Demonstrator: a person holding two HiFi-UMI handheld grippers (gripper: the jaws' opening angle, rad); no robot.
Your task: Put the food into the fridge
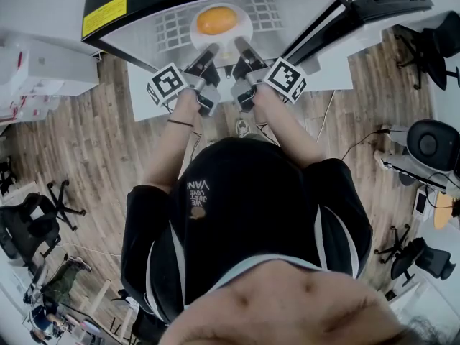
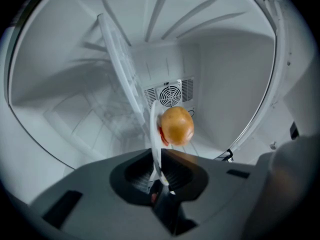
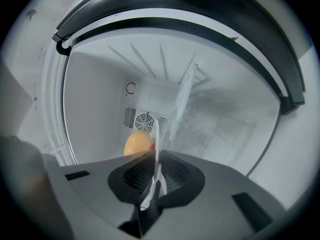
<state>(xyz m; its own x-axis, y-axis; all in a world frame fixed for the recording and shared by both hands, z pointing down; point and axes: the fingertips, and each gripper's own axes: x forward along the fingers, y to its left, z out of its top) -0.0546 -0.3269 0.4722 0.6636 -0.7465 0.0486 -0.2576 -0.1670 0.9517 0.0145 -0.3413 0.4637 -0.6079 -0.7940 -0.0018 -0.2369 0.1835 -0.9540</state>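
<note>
Inside fridge (image 1: 302, 13): round, smooth orange-yellow food (image 1: 215, 20) on white plate (image 1: 243, 21).

The food (image 1: 216, 20) is orange, plate (image 1: 242, 40) and fridge (image 2: 225, 74) white, marker cubes (image 1: 167, 83) black-and-white

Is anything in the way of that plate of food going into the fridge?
Nothing visible does. The left gripper and right gripper hold the plate by its rim over the wire shelf, inside the open fridge.
</note>
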